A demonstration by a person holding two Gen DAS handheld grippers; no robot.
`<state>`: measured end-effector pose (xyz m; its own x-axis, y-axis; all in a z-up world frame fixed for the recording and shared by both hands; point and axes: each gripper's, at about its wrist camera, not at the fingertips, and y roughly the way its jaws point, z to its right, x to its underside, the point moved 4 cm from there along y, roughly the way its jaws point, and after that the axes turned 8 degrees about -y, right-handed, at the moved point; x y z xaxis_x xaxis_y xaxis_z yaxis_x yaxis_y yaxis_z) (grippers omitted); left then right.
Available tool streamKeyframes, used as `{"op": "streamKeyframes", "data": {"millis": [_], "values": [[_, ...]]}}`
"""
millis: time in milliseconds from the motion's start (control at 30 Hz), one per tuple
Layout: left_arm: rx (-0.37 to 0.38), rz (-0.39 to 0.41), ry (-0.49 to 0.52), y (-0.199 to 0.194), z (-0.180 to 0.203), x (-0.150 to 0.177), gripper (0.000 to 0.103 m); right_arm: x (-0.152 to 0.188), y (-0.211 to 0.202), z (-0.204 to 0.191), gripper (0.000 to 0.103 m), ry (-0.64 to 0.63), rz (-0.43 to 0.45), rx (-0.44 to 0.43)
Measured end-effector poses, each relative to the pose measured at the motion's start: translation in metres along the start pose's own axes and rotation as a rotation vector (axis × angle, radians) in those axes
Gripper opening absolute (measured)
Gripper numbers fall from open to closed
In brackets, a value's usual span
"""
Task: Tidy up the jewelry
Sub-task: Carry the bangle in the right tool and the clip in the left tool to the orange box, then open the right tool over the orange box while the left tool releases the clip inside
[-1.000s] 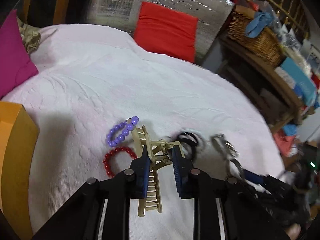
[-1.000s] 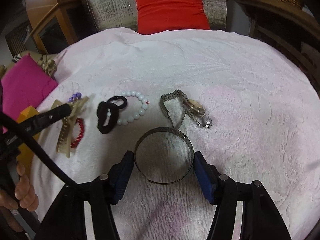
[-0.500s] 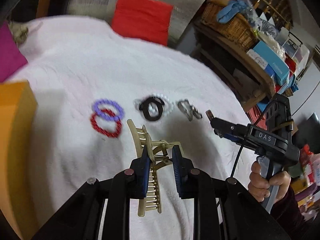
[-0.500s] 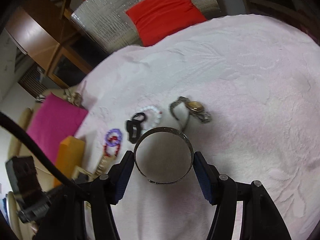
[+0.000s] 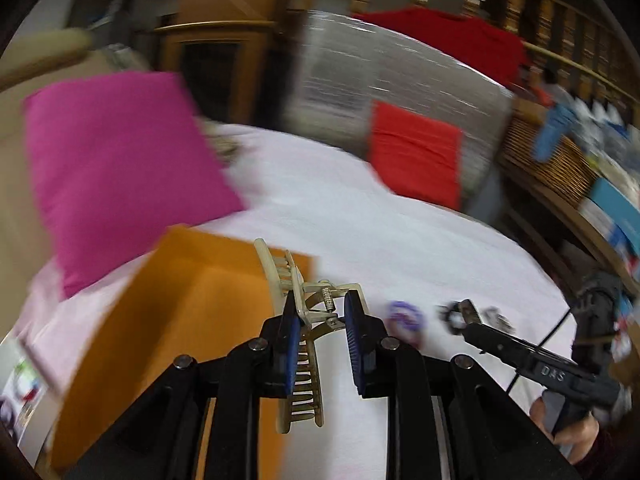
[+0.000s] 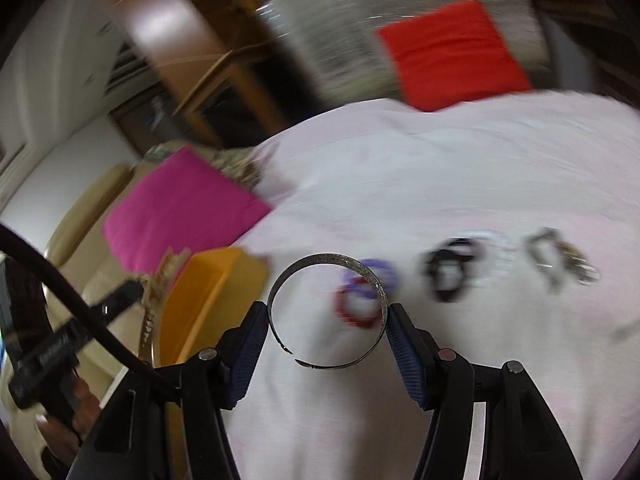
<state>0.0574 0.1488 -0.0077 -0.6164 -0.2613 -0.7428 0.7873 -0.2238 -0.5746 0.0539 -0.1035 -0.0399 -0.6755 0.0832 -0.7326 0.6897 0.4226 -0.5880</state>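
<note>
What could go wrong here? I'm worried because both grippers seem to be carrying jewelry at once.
The left gripper pinches the cream hair claw only near its spring hinge, so the long toothed end could swing or slip before it reaches the orange box. The right gripper holds the open metal bangle just by its sides; it might spring out. Both views are blurred, so a hurried drop could miss the box.

Cream claw clip [image 5: 298, 304] held, metal bangle [image 6: 327, 312] held
</note>
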Motion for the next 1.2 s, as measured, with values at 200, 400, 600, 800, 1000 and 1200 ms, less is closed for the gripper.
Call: {"op": "streamKeyframes", "data": {"millis": [200, 400, 600, 800, 1000, 1200], "values": [[-0.202, -0.041, -0.100, -0.009, -0.064, 0.018, 0.022, -0.020, 0.053, -0.093, 0.064, -0.107, -0.045, -0.082], [-0.324, -0.136, -0.241, 0.006, -0.116, 0.035, 0.022, -0.034, 0.131, -0.168, 0.064, -0.137, -0.190, -0.128], [-0.325, -0.250, -0.393, 0.020, -0.146, 0.060, 0.023, -0.022, 0.218, -0.199, 0.064, -0.095, -0.391, -0.079], [-0.366, -0.261, -0.412, 0.022, -0.149, 0.063, 0.039, -0.011, 0.267, -0.194, 0.066, -0.084, -0.541, 0.013], [-0.397, -0.115, -0.318, 0.011, -0.123, 0.045, 0.062, -0.030, 0.235, -0.182, 0.067, -0.037, -0.477, -0.107], [-0.409, 0.007, -0.075, 0.009, -0.056, 0.037, 0.062, -0.056, 0.109, -0.120, 0.067, -0.021, -0.212, -0.140]]}}
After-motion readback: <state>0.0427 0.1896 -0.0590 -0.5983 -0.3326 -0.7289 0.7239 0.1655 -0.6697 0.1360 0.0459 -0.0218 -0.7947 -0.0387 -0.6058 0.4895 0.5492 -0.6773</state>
